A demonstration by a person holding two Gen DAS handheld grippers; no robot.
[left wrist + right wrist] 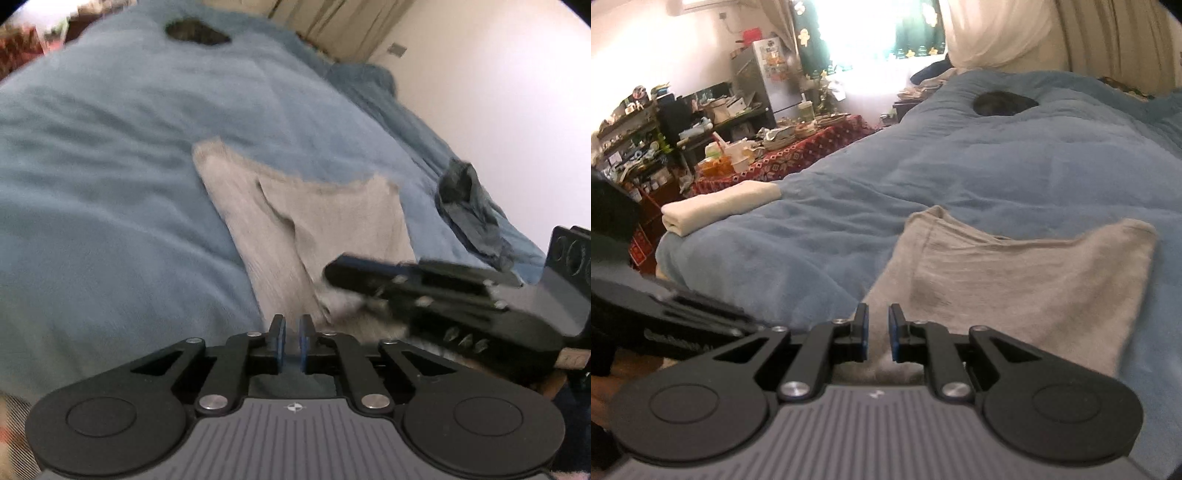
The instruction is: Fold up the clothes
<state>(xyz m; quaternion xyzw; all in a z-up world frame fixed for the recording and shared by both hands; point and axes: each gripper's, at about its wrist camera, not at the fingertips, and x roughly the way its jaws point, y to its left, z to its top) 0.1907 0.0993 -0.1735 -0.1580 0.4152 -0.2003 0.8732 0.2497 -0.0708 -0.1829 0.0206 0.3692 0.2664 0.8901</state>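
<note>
A grey garment [306, 221] [1015, 280] lies partly spread on the blue blanket [110, 166] [886, 177], with one flap folded over. My left gripper [291, 328] hovers at the garment's near edge, jaws a narrow gap apart with nothing between the blue pads. My right gripper [879, 325] is over the garment's near left corner, also slightly open; grey cloth shows below the gap. In the left wrist view the right gripper [334, 273] is blurred above bunched cloth at the near right.
A crumpled dark teal garment [472, 210] sits at the bed's right edge by the wall [498, 92]. A folded cream towel [720, 206] lies at the left edge. A dark object [1004, 103] rests at the far end. A cluttered table [798, 151] stands left.
</note>
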